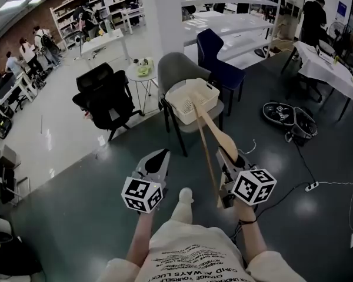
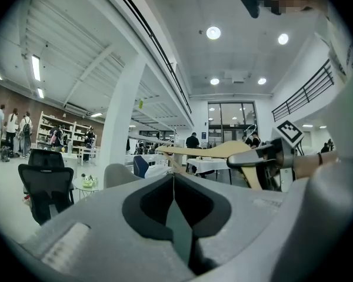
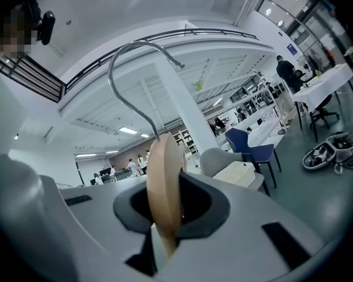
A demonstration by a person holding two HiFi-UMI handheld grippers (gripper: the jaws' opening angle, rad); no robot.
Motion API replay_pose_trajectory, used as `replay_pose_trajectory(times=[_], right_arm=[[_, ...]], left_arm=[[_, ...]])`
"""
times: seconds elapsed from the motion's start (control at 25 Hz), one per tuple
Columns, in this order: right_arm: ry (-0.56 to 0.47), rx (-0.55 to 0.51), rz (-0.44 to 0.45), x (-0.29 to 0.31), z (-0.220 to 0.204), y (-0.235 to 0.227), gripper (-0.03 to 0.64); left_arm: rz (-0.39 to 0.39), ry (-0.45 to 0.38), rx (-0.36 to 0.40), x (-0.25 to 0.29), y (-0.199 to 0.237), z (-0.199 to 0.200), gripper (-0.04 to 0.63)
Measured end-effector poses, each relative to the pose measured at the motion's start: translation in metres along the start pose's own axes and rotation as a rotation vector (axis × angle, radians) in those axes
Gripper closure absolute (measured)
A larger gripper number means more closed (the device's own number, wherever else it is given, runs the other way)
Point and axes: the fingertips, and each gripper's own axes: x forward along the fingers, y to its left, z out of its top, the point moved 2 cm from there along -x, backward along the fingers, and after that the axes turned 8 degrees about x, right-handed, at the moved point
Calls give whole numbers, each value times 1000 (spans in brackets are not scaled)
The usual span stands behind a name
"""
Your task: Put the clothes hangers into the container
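Note:
A cream slatted basket [image 1: 191, 101] sits on the seat of a grey chair [image 1: 176, 69] ahead of me. My right gripper [image 1: 226, 155] is shut on a wooden clothes hanger [image 1: 215, 128]. The hanger reaches up and left from the jaws to the basket's near rim. In the right gripper view the wooden hanger [image 3: 165, 184] stands edge-on between the jaws of the right gripper [image 3: 165, 216], its metal hook [image 3: 129, 69] curving above, and the basket [image 3: 242, 172] lies to the right. My left gripper [image 1: 161, 154] is shut and empty, lower left of the basket. From the left gripper [image 2: 173, 178] the hanger [image 2: 206, 151] shows to the right.
A black office chair [image 1: 103, 98] stands left of the grey chair, with a small round white table [image 1: 142, 72] behind it. A blue chair [image 1: 220, 63] is behind the basket. On the dark floor to the right lie a black bag [image 1: 288, 119], cables and a power strip [image 1: 312, 187].

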Motion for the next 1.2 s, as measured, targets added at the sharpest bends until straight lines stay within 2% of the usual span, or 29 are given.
replay_pose_trajectory(times=[0.32, 0.72, 0.96, 1.2], right_arm=[[46, 33, -16, 99, 12, -39, 566], [78, 73, -103, 222, 41, -100, 566], [94, 91, -150, 275, 49, -126, 566], [104, 67, -179, 305, 57, -143, 566]], left_arm=[[-4, 32, -34, 75, 68, -18, 572], [-51, 99, -87, 181, 161, -42, 572], [-87, 126, -113, 228, 201, -54, 572], [-112, 128, -132, 261, 227, -62, 572]])
